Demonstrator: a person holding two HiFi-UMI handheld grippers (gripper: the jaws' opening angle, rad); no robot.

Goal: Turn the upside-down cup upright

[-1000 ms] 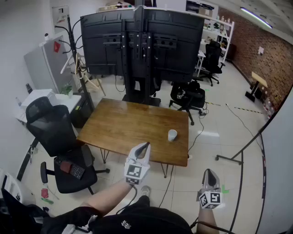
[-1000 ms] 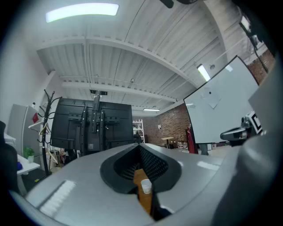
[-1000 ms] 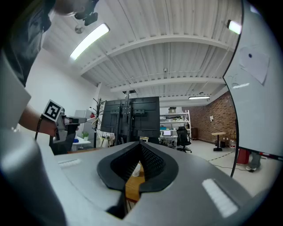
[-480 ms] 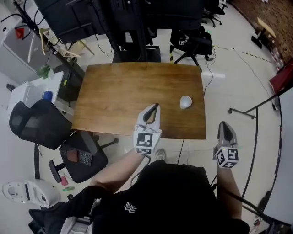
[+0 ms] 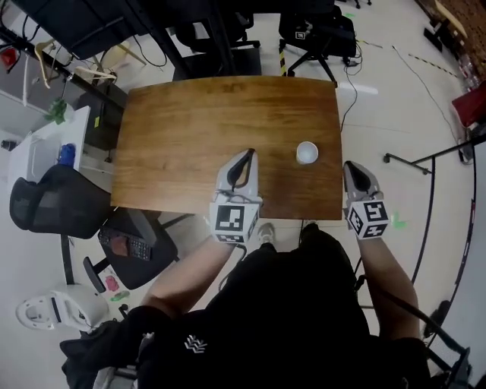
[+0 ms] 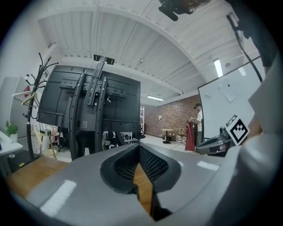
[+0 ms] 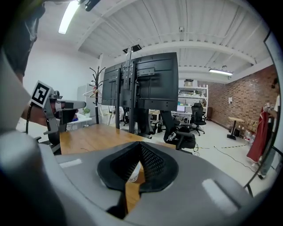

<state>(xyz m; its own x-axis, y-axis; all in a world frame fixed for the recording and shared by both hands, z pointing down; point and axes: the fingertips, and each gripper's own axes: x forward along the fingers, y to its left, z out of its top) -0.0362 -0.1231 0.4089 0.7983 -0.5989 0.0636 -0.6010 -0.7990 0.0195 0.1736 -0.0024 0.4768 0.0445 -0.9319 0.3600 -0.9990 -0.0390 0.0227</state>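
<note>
A white cup (image 5: 307, 153) stands upside down on the right half of the wooden table (image 5: 190, 121), near the front edge. My left gripper (image 5: 247, 156) hovers over the table's front part, left of the cup and apart from it; its jaws are shut with nothing between them. My right gripper (image 5: 351, 166) is just off the table's right front corner, right of the cup, also shut and holding nothing. In the right gripper view the cup (image 7: 134, 173) shows through the slit below the closed tips (image 7: 141, 145). The left gripper view shows closed tips (image 6: 139, 146) and no cup.
A black office chair (image 5: 61, 205) and a white side desk (image 5: 45, 152) stand left of the table. A black screen stand (image 5: 190, 30) and another chair (image 5: 319, 23) are behind it. A floor stand (image 5: 448, 152) is to the right. My own body fills the lower view.
Both grippers have come forward toward the table: the left now reaches over its front edge, the right has drawn up beside the right front corner. The head view has tilted further down.
</note>
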